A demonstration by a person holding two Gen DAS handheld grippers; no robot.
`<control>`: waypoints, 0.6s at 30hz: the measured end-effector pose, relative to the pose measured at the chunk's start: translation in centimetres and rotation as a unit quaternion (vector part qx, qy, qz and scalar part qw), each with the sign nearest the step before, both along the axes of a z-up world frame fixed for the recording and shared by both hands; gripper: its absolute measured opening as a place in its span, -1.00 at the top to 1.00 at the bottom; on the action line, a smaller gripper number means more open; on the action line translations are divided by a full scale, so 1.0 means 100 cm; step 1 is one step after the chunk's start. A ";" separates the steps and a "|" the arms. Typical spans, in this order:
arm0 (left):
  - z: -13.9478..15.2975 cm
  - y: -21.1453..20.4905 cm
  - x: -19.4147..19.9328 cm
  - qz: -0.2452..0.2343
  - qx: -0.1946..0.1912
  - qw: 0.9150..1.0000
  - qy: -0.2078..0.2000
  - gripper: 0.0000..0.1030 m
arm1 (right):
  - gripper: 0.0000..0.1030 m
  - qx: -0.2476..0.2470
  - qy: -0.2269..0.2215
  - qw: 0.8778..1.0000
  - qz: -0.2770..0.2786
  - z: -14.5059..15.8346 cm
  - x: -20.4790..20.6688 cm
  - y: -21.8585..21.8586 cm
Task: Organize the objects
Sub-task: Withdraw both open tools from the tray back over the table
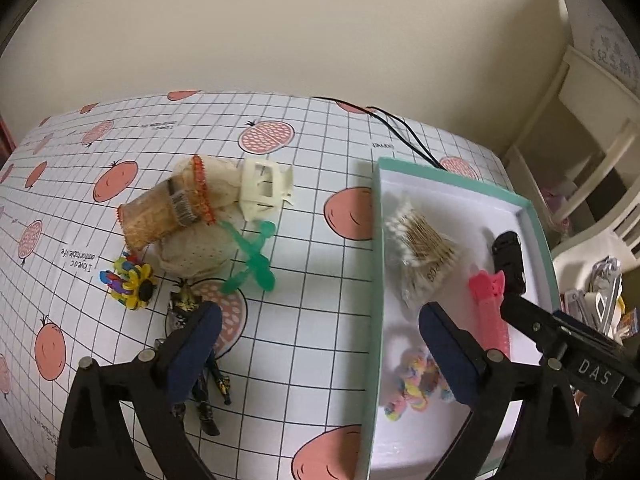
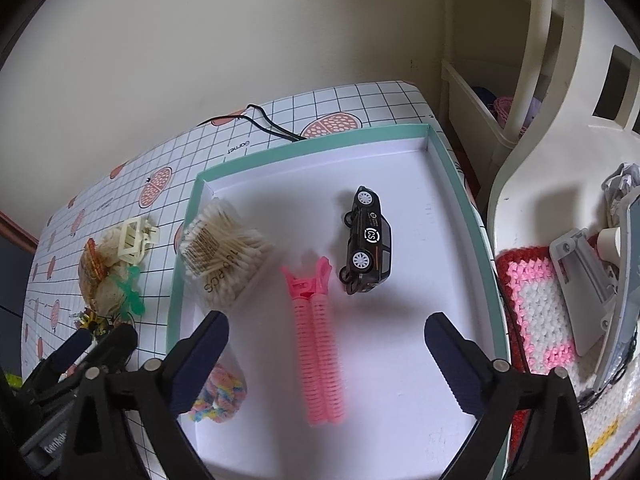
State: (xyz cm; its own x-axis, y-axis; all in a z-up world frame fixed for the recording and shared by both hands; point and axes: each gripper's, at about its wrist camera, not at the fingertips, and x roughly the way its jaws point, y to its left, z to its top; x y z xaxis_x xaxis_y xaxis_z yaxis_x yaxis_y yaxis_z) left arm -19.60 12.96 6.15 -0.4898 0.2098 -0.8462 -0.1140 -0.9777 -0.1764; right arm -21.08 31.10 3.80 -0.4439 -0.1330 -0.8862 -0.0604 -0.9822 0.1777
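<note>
You are holding the right tool (image 2: 326, 326) wide apart and empty above the shallow teal-rimmed white box (image 2: 456, 184), where the black toy car (image 2: 368, 240), pink ridged hair clip (image 2: 320, 344), packet of cotton swabs (image 2: 224, 248) and pastel scrunchie (image 2: 220, 394) are lying. Your left tool (image 1: 320, 322) is also gaping wide, hovering over the grid-patterned tabletop (image 1: 312, 184) beside the box, near the green plastic clip (image 1: 252, 256) and cream claw clip (image 1: 264, 190) lying outside it.
</note>
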 end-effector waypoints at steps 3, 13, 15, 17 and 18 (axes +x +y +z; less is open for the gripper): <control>0.000 -0.003 -0.001 0.007 -0.001 1.000 0.000 -0.93 | -1.00 0.000 0.000 1.000 -0.002 0.000 0.000 0.001; 0.000 -0.009 -0.002 0.025 -0.010 1.000 0.007 -1.00 | -1.00 0.001 0.002 1.000 -0.005 0.000 -0.001 0.001; 0.000 -0.009 -0.002 0.022 -0.009 1.000 0.007 -1.00 | -1.00 0.002 0.000 1.000 -0.002 -0.001 -0.001 0.000; 0.000 -0.009 -0.002 0.021 -0.011 1.000 0.005 -1.00 | -1.00 0.004 0.000 1.000 -0.001 -0.001 -0.002 -0.001; 0.000 -0.009 -0.002 0.020 -0.012 1.000 0.004 -1.00 | -1.00 0.005 0.000 1.000 0.000 0.000 -0.002 -0.002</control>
